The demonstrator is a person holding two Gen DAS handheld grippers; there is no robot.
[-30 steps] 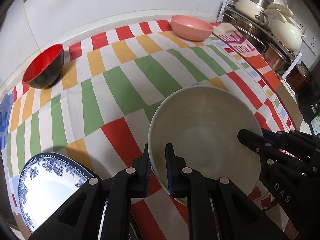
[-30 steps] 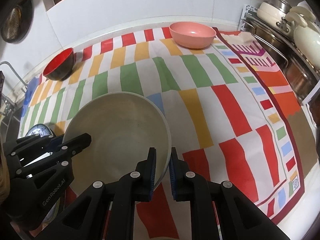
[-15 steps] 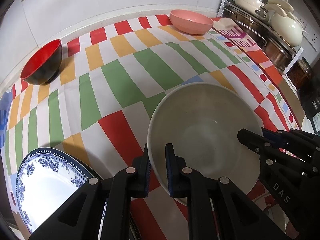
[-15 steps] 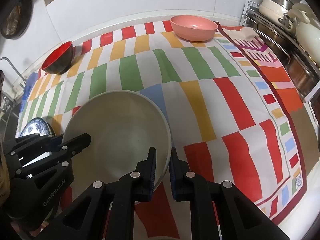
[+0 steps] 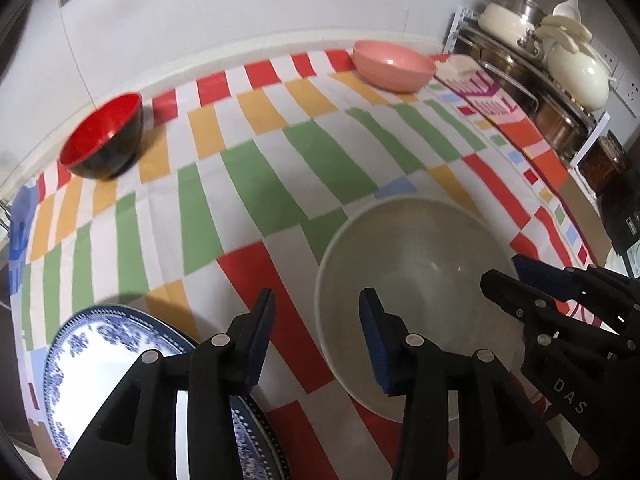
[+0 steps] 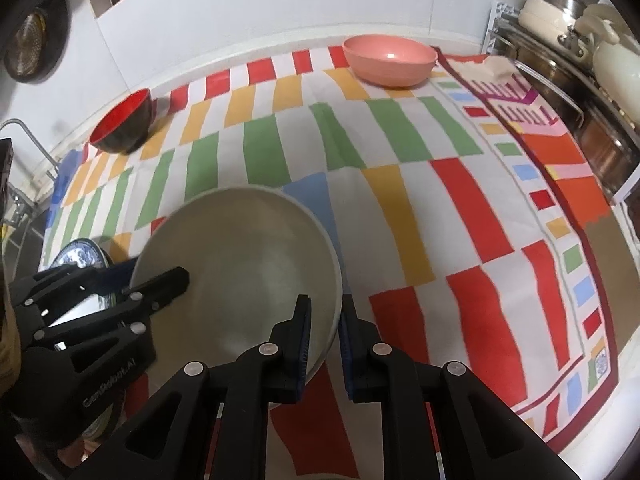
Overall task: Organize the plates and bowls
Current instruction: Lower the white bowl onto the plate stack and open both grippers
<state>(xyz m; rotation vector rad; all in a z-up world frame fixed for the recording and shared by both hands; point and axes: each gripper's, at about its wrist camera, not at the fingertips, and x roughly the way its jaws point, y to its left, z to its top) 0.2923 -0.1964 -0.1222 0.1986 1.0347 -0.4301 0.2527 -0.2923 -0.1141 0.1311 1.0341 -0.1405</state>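
A large beige bowl (image 5: 420, 280) (image 6: 240, 260) sits on the striped cloth (image 5: 280, 184) between both grippers. My left gripper (image 5: 316, 294) (image 6: 156, 272) straddles the bowl's left rim. Its jaws are opening, with the rim between the pads and clear of both. My right gripper (image 6: 326, 300) (image 5: 504, 270) pinches the right rim, its jaws just starting to open. A blue-and-white plate (image 5: 104, 364) (image 6: 80, 256) lies at the near left. A red-and-black bowl (image 5: 104, 136) (image 6: 124, 124) and a pink bowl (image 5: 394, 66) (image 6: 390, 60) stand at the back.
A rack of pots and a cream kettle (image 5: 540, 60) (image 6: 580, 60) lines the right edge. A white tiled wall runs behind the counter. A sink tap (image 6: 24, 132) shows at the far left. Bare cloth stretches between the beige bowl and the back bowls.
The left gripper's jaws have spread apart and come off the beige bowl's rim. The right gripper keeps its place on the opposite rim.
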